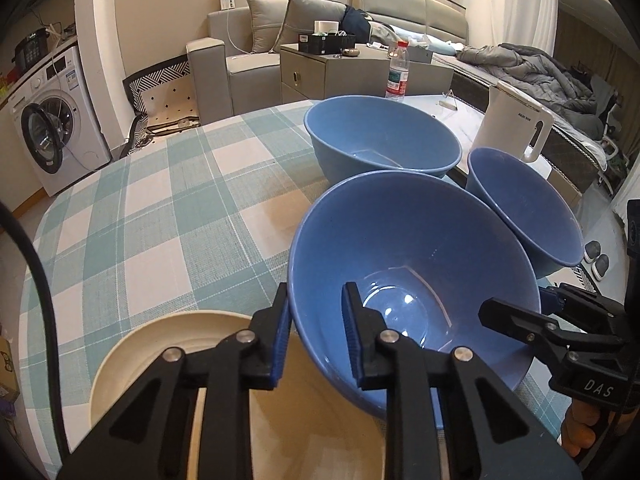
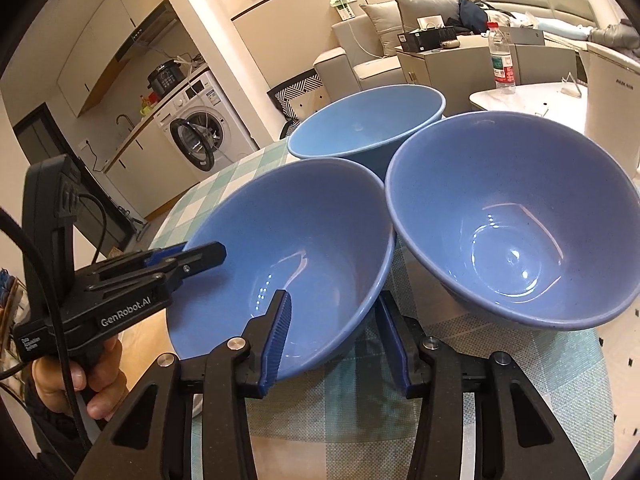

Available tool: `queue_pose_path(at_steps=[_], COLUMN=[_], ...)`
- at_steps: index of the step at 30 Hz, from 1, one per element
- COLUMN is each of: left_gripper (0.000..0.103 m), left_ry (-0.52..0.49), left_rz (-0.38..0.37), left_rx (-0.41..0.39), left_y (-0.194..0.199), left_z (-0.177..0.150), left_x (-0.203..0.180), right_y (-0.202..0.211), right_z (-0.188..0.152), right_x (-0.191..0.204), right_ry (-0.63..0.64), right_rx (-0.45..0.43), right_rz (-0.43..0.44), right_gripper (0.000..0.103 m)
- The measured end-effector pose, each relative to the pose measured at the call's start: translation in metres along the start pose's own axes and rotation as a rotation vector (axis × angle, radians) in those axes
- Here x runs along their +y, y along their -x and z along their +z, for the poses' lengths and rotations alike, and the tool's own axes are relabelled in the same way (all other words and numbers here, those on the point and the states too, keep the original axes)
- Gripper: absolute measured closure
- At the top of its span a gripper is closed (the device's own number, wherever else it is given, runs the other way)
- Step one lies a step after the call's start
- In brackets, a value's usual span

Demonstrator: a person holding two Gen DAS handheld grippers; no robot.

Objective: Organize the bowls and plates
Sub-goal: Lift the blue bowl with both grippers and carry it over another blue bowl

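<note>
Three blue bowls and one cream plate (image 1: 152, 364) on my checked tablecloth (image 1: 140, 208).
My left gripper (image 1: 316, 332) clamps the near bowl's (image 1: 412, 248) rim; my right gripper (image 2: 332, 340) straddles its opposite rim, both angled downward.

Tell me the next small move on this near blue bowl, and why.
Probably close the right hand-held gripper on the rim: it straddles the wall of the near blue bowl with pads looking clear, while the left hand-held gripper clamps the opposite rim.

A home's open living area: sofa (image 1: 256, 52), washing machine (image 1: 52, 136), checked dining table (image 1: 160, 208).
</note>
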State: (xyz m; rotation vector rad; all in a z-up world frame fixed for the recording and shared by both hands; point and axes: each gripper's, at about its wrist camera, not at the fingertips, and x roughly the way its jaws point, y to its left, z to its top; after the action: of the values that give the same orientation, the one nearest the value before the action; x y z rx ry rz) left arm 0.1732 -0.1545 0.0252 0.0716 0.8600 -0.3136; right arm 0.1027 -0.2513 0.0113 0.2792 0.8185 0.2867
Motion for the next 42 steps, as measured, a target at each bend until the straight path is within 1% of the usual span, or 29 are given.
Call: queue_pose_path(at_steps=[13,23,28,34,42], left_gripper=[0.08,0.08,0.08,0.08,0.08], left_ry=[0.003,0.005,0.005,0.021,0.024], left_rz=[0.02,0.035,0.05,0.044,0.056], left_rx=[-0.023,-0.046,-0.044,-0.038,-0.044], left_y=[0.016,0.035,0.043,0.049,0.056], left_z=[0.002,0.004,0.003,0.0,0.001], left_x=[0.0,0.0,-0.002,-0.004,-0.012], right_y=[0.01,0.023,0.033,0.048,0.066], right_z=[0.003,0.007,0.01,0.014,0.013], right_x=[0.003,0.011,0.017,0.022,0.03], right_ry=[0.038,0.055,0.06,0.077,0.114], right_rx=[-0.025,-0.05,-0.06,-0.068,-0.095], right_rz=[0.005,0.029,0.041,0.031,0.001], right_gripper=[0.057,0.057,0.057,0.057,0.057])
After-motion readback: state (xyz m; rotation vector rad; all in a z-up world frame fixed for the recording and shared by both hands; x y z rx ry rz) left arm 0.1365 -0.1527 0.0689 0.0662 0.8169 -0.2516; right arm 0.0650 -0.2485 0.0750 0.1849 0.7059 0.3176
